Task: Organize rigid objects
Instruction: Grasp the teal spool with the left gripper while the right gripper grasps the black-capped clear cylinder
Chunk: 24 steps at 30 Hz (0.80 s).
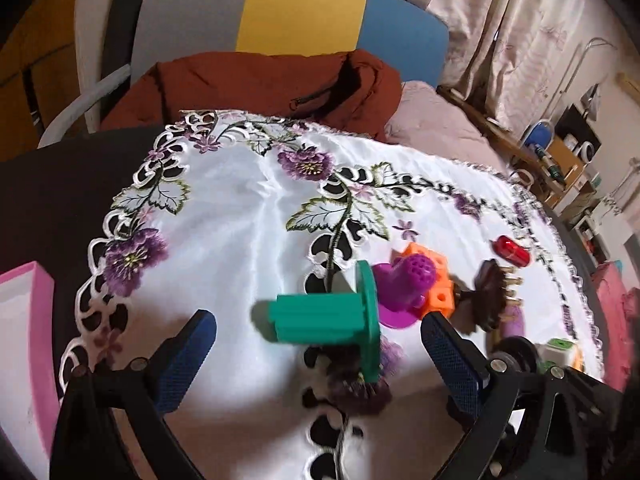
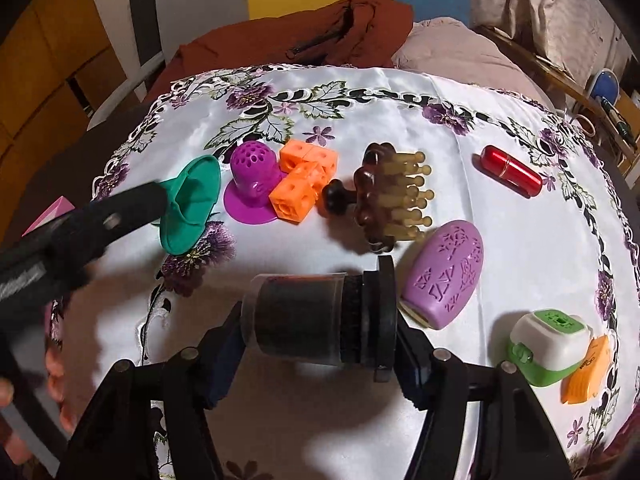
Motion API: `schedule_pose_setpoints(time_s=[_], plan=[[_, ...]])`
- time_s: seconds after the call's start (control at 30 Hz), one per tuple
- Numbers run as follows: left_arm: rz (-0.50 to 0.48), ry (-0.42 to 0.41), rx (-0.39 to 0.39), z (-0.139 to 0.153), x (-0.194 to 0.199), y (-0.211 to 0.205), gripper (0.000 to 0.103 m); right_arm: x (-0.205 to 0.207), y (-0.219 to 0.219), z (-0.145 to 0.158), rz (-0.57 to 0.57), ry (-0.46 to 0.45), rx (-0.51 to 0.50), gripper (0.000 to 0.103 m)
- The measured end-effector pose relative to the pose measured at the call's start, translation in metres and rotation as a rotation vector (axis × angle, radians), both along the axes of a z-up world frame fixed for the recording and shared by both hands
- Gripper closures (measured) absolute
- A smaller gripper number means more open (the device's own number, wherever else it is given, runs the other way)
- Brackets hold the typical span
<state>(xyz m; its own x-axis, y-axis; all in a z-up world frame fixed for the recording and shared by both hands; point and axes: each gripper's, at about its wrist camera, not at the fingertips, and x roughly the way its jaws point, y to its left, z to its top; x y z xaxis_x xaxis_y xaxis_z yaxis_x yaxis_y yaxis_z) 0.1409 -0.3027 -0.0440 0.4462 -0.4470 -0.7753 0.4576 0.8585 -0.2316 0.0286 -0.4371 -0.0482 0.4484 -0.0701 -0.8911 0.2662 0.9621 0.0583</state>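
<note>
**Two grippers over a cluttered tablecloth**

The right gripper clenches a dark cylinder lying sideways. The left gripper hangs released around a green spool at centre. A pink box sits at the left table edge; its contents are unclear. Bare cloth lies far left.

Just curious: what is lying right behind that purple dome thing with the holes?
Behind the purple dome lie joined orange cubes, touching its far side. The dome covers their lower near faces; whether more sits there cannot be seen.
</note>
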Motion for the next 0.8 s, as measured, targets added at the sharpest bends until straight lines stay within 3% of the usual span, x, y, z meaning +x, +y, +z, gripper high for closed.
schedule_pose_setpoints(time_s=[0.1, 0.43, 0.47, 0.53, 0.67, 0.7, 0.8], plan=[[-0.021, 0.0, -0.002, -0.006, 0.005, -0.007, 0.0, 0.0, 0.001, 0.0, 0.005, 0.0, -0.003, 0.037], [-0.031, -0.082, 0.099, -0.017, 0.006, -0.013, 0.003, 0.001, -0.006, 0.0, -0.034, 0.0, 0.022, 0.037], [-0.034, -0.082, 0.104, -0.018, 0.005, -0.013, 0.005, 0.0, -0.007, 0.0, -0.036, 0.0, 0.025, 0.037], [-0.048, -0.068, 0.089, -0.021, 0.005, -0.012, 0.026, 0.0, -0.007, 0.0, -0.033, -0.002, 0.022, 0.037], [-0.077, -0.046, 0.074, -0.024, 0.003, -0.013, 0.036, 0.001, -0.004, 0.0, -0.017, -0.006, 0.016, 0.037], [-0.093, -0.048, 0.07, -0.023, 0.001, -0.013, 0.044, 0.001, -0.004, 0.0, -0.013, -0.007, 0.016, 0.037], [-0.113, -0.088, 0.091, -0.022, -0.005, -0.014, 0.044, 0.001, -0.003, 0.0, -0.009, -0.008, 0.011, 0.037]])
